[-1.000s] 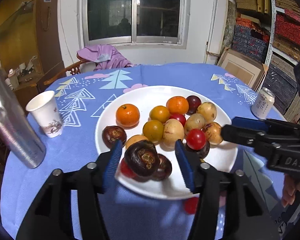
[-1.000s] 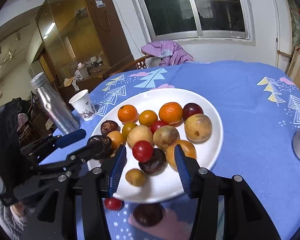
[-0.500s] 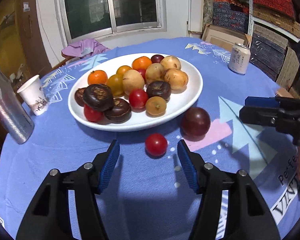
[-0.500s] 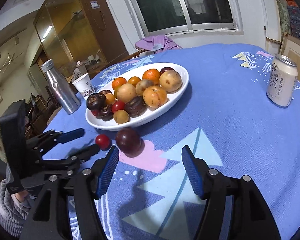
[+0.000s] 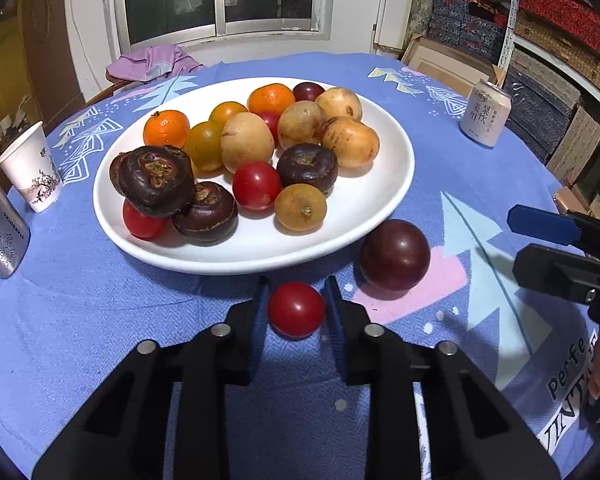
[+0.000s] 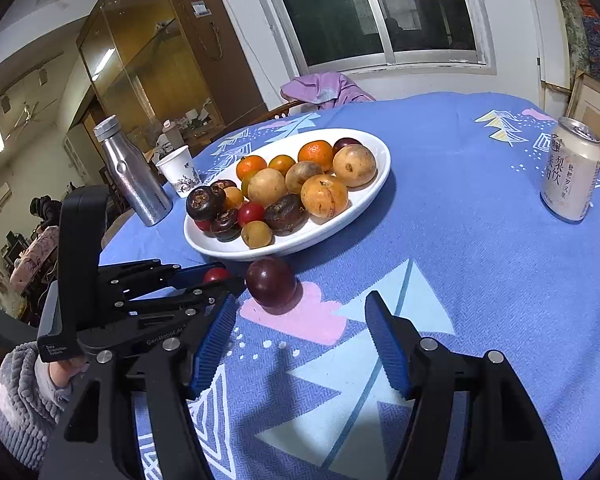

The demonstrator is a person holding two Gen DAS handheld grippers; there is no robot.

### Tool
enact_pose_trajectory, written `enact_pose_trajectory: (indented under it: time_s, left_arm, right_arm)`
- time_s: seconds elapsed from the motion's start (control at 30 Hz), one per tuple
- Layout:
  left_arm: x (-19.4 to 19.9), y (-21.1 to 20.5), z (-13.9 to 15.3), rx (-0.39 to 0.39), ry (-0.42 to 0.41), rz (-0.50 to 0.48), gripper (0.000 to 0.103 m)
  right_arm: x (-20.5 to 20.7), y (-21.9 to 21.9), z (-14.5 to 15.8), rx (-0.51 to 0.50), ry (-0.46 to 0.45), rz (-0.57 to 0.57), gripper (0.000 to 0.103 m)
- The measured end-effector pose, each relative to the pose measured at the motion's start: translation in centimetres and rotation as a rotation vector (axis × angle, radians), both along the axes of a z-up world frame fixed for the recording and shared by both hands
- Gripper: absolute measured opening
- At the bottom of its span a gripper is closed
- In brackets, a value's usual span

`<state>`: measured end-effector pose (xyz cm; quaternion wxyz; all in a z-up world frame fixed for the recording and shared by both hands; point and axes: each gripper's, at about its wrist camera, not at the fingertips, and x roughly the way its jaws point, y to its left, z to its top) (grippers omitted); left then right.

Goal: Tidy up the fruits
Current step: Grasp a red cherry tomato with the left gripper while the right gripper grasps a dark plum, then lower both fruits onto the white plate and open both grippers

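Now the left gripper (image 5: 296, 300) clenches the red tomato (image 5: 296, 309) between its fingers; the right gripper (image 6: 300, 344) is released, the dark plum (image 6: 271, 281) just ahead.

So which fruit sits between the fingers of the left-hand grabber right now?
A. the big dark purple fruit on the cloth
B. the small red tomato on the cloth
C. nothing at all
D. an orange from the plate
B: the left gripper has its two fingers closed in on either side of the small red tomato, which lies on the cloth just in front of the white plate; the dark purple fruit sits apart, untouched.
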<state>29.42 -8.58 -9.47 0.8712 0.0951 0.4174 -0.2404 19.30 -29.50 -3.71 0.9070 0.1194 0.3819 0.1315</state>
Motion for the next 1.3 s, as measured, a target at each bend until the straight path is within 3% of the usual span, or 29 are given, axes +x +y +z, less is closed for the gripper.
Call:
enact_pose_trajectory:
  time_s: [0.2,0.47,0.63,0.77,0.9,1.17,1.3]
  left_arm:
    - [-1.3,1.3,0.6,0.000,-0.031,0.002,0.025]
    - [-2.9,5.6,2.8,-0.055,-0.104,0.077,0.025]
    - [-2.7,6.0,2.8,-0.052,-0.108,0.084,0.025]
    - [-2.8,6.1,2.8,-0.042,-0.124,0.091,0.025]
    - [-3.3,5.9,3.1,-0.026,-0.156,0.097,0.025]
    - [-5.0,6.0,5.7,-0.039,-0.240,0.107,0.025]
    - [-4.0,5.7,9.3,-0.057,-0.278,0.105,0.025]
  right_arm:
    - [0.5,1.0,-0.9,-0.040,0.022,0.014,0.068]
    - [3.6,5.0,-1.8,-0.162,0.050,0.054,0.068]
    - [5.6,6.0,-2.3,-0.158,0.072,0.050,0.067]
    - [5.9,6.3,-2.9,-0.146,0.089,0.073,0.040]
    - [5.2,6.3,-2.7,-0.126,0.074,0.094,0.037]
    - [-0.2,4.2,0.1,-0.072,-0.003,0.088,0.037]
    - [-1.0,2.6,5.0,-0.068,-0.100,0.051,0.037]
